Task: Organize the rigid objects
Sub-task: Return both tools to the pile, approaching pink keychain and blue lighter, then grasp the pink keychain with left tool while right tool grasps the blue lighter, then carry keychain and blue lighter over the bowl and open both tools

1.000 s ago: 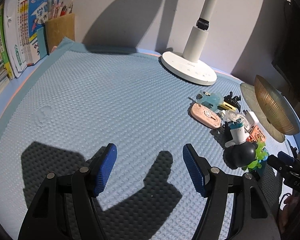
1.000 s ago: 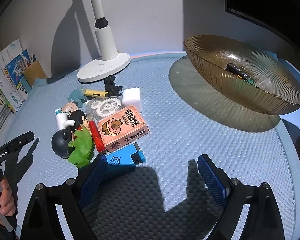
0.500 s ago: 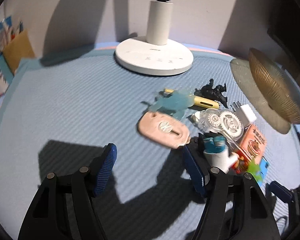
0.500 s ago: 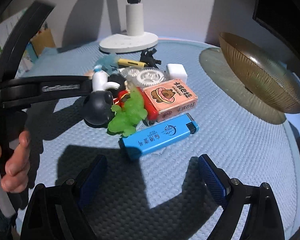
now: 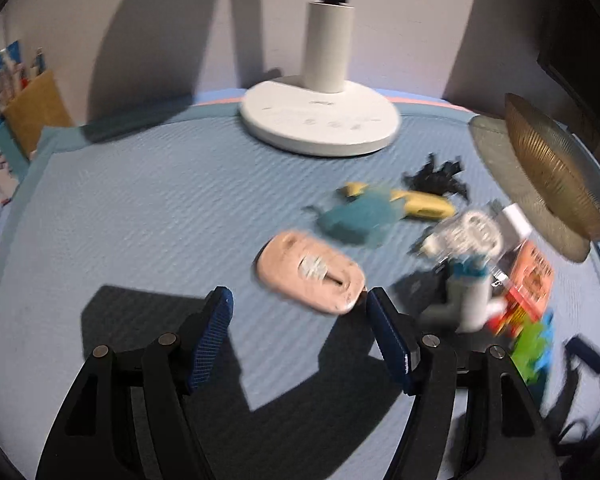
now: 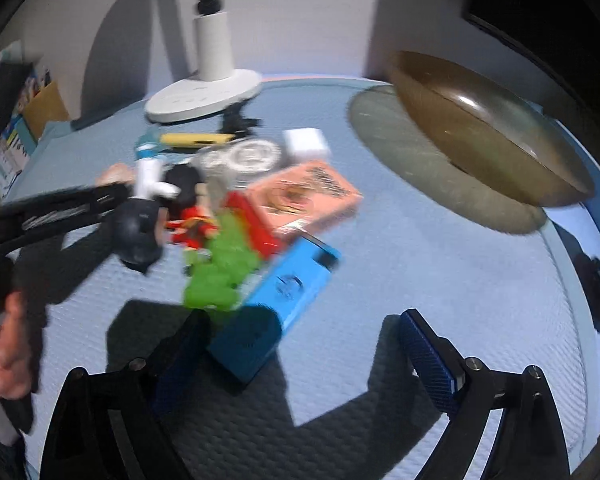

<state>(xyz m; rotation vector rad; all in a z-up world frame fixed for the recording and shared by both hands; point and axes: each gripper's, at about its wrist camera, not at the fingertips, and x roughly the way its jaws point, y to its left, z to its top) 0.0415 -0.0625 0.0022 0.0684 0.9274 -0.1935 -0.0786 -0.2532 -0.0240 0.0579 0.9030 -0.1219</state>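
Observation:
A pile of small objects lies on the blue mat. In the left wrist view my left gripper (image 5: 298, 338) is open and empty, just short of a pink oval case (image 5: 310, 288). Behind it lie a teal figure (image 5: 356, 218), a yellow item (image 5: 420, 202) and a clear gear case (image 5: 466, 234). In the right wrist view my right gripper (image 6: 304, 364) is open, with a blue lighter (image 6: 276, 304) between its fingers near the left one. A green toy (image 6: 220, 276), a pink box (image 6: 304, 196) and a black-headed figure (image 6: 138, 232) lie beyond. Both views are blurred.
An amber ribbed bowl (image 6: 484, 128) stands at the right, also in the left wrist view (image 5: 548, 172). A white lamp base (image 5: 320, 122) stands at the back. Books and a pen holder (image 5: 34, 112) are at the far left. The left gripper's arm (image 6: 52, 212) crosses the right view.
Both grippers have moved forward toward the pile. The pink case is now close in front of the left fingers, and the blue lighter now lies between the right fingers.

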